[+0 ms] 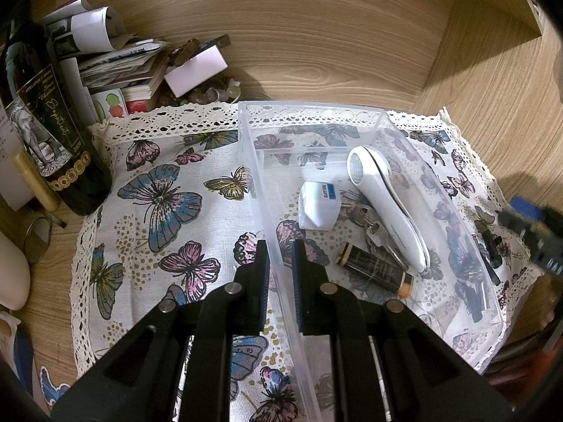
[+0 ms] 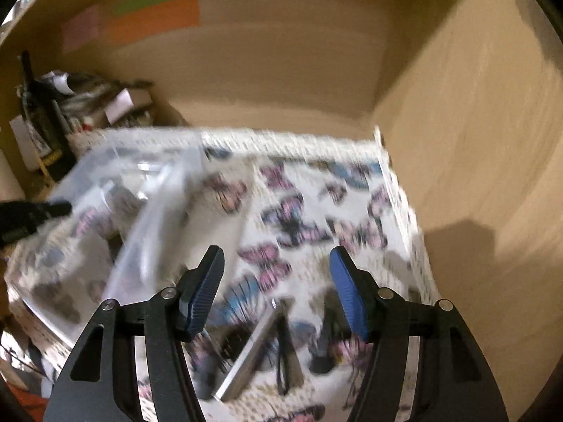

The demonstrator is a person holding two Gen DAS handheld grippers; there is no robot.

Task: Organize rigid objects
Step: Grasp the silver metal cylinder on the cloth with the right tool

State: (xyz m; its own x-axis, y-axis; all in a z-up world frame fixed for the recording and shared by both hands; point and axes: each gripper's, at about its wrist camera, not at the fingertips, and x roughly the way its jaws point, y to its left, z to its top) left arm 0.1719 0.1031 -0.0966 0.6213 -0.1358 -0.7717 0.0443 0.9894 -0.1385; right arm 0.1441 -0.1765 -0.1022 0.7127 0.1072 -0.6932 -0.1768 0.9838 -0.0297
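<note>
A clear plastic bin [image 1: 316, 112] stands on a butterfly cloth [image 1: 169, 190]. In it lie a white handheld device [image 1: 380, 197], a small white box [image 1: 318, 205], keys [image 1: 369, 223] and a dark tube with a gold cap [image 1: 374, 269]. My left gripper [image 1: 280, 263] is shut on the bin's left wall. My right gripper [image 2: 276, 281] is open and empty over the cloth, right of the blurred bin [image 2: 147, 190]. A silver flat bar [image 2: 250, 355] and a dark thin object [image 2: 283, 355] lie below it. The right gripper also shows at the left wrist view's right edge [image 1: 527, 228].
A dark wine bottle [image 1: 45, 119] stands at the left beside a pile of papers and boxes [image 1: 140, 63]. Wooden walls [image 1: 352, 35] close the back and right. A ring [image 1: 37, 235] and a gold pen [image 1: 35, 183] lie at the left.
</note>
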